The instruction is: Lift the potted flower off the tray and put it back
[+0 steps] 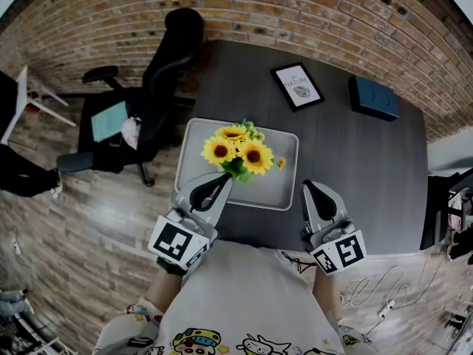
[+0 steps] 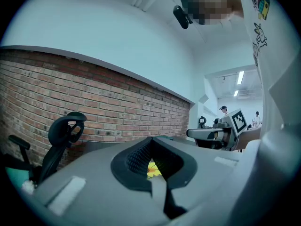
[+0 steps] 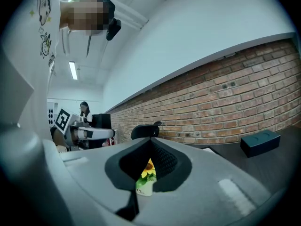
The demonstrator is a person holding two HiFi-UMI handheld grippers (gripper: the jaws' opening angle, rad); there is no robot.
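Note:
The potted flower (image 1: 238,150), yellow sunflowers with green leaves, stands on the grey tray (image 1: 284,191) on the dark table. From above, the blooms hide its pot. My left gripper (image 1: 225,177) is shut and empty, its tip over the tray's near edge, close to the leaves. My right gripper (image 1: 307,187) is shut and empty, just right of the tray's near corner. In the left gripper view a yellow bloom (image 2: 153,170) peeks through the notch under the shut jaws (image 2: 151,145). In the right gripper view the white pot (image 3: 145,187) shows through the same notch (image 3: 151,145).
A framed picture (image 1: 297,86) and a dark box (image 1: 373,97) lie at the back of the table. A black office chair (image 1: 159,80) stands left of the table, near the brick wall (image 1: 295,6). The table's near edge runs just under my grippers.

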